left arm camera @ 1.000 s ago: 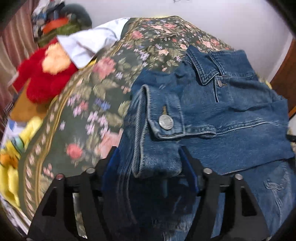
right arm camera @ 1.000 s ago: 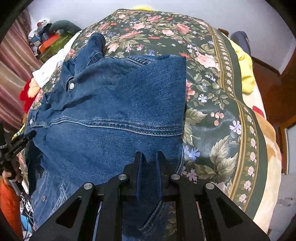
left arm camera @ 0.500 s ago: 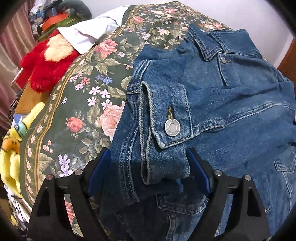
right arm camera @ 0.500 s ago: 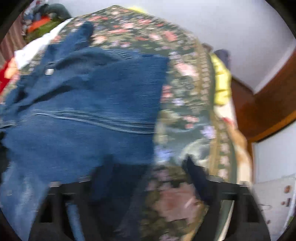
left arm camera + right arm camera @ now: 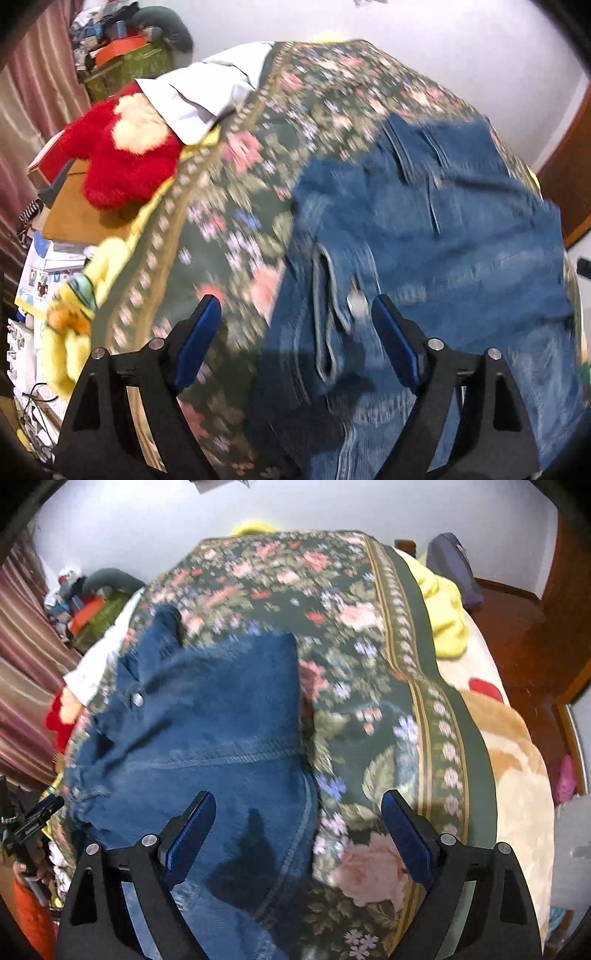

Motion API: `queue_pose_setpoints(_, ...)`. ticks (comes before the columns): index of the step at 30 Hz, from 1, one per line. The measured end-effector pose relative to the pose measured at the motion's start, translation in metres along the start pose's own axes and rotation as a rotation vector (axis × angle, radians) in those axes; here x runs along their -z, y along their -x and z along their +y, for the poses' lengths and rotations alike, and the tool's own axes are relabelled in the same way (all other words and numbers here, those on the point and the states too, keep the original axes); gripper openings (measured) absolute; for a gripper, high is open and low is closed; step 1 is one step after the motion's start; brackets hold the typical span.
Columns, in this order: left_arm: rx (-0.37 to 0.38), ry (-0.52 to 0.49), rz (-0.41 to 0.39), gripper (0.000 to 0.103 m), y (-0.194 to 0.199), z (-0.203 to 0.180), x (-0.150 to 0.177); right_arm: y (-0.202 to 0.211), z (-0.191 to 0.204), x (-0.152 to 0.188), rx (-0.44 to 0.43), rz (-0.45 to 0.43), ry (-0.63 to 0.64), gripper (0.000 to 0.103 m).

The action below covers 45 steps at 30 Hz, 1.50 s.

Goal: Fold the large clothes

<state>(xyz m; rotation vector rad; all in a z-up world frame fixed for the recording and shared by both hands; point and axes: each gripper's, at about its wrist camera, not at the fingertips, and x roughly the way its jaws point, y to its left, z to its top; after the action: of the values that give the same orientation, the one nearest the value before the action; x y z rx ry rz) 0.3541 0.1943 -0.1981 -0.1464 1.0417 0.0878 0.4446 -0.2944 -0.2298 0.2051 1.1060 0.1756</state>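
The denim jacket [image 5: 221, 738] was left flat on the floral bedspread [image 5: 369, 686], sleeves laid inward for folding, with left tool [image 5: 291, 325] and right tool [image 5: 295, 819] spread wide, nothing held.

Matt blue denim jacket [image 5: 443, 229] on woven floral cloth bedspread [image 5: 369, 709]; fuzzy red plush [image 5: 122, 162] upper left; glossy wooden trim [image 5: 561, 657].

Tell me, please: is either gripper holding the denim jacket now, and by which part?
Nothing is held. Both the left gripper and right gripper are open above the denim jacket.
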Motion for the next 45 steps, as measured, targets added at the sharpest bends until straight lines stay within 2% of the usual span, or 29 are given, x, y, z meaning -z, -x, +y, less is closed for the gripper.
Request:
queue_pose_setpoints(4, 0.010, 0.045, 0.018, 0.084, -0.019, 0.008, -0.037, 0.002, 0.007, -0.021, -0.058, -0.021, -0.019, 0.090)
queue_pose_setpoints(8, 0.040, 0.072, 0.065, 0.084, -0.051, 0.006, -0.063, -0.009, 0.013, -0.041, -0.057, -0.028, -0.011, 0.087)
queue_pose_setpoints(11, 0.018, 0.072, 0.102, 0.083, -0.080, 0.004, -0.076, -0.025, 0.012, -0.055, -0.065, -0.015, -0.012, 0.076)
queue_pose_setpoints(13, 0.017, 0.083, 0.127, 0.082, -0.099, 0.004, -0.082, -0.040, 0.010, -0.065, -0.074, 0.004, -0.019, 0.066)
queue_pose_setpoints(16, 0.028, 0.091, 0.124, 0.071, -0.115, 0.001, -0.089, -0.060, 0.011, -0.074, -0.095, 0.033, -0.023, 0.055)
queue_pose_setpoints(18, 0.046, 0.067, 0.107, 0.050, -0.121, -0.007, -0.092, -0.071, 0.015, -0.077, -0.065, 0.032, -0.011, 0.049)
queue_pose_setpoints(19, 0.062, 0.072, 0.115, 0.030, -0.125, -0.010, -0.092, -0.074, 0.017, -0.078, -0.057, 0.032, 0.002, 0.044)
queue_pose_setpoints(20, 0.060, 0.078, 0.120, 0.025, -0.128, -0.013, -0.092, -0.077, 0.020, -0.077, -0.046, 0.025, 0.022, 0.041)
queue_pose_setpoints(22, -0.011, 0.035, 0.084, 0.020, -0.129, -0.024, -0.092, -0.080, 0.028, -0.075, -0.020, 0.007, 0.076, 0.032)
queue_pose_setpoints(25, -0.079, -0.004, 0.036, 0.012, -0.120, -0.032, -0.093, -0.080, 0.035, -0.074, 0.038, -0.029, 0.115, 0.026)
queue_pose_setpoints(28, -0.105, 0.000, 0.013, 0.012, -0.110, -0.026, -0.100, -0.079, 0.039, -0.080, 0.093, -0.065, 0.137, 0.019)
queue_pose_setpoints(32, -0.115, 0.029, 0.017, 0.012, -0.108, -0.012, -0.110, -0.088, 0.046, -0.097, 0.130, -0.071, 0.148, 0.018)
queue_pose_setpoints(34, -0.111, 0.043, 0.030, 0.012, -0.113, -0.006, -0.113, -0.094, 0.052, -0.105, 0.176, -0.087, 0.164, 0.016)
queue_pose_setpoints(36, -0.104, 0.054, 0.063, 0.015, -0.123, 0.000, -0.115, -0.103, 0.055, -0.114, 0.185, -0.072, 0.158, 0.016)
queue_pose_setpoints(38, -0.126, 0.036, 0.059, 0.030, -0.123, 0.001, -0.112, -0.108, 0.057, -0.117, 0.199, -0.066, 0.150, 0.016)
queue_pose_setpoints(39, -0.131, 0.023, 0.052, 0.033, -0.121, 0.001, -0.111, -0.108, 0.059, -0.116, 0.209, -0.069, 0.158, 0.016)
queue_pose_setpoints(45, -0.160, -0.057, 0.038, 0.035, -0.091, 0.000, -0.103, -0.091, 0.063, -0.102, 0.233, -0.085, 0.211, 0.017)
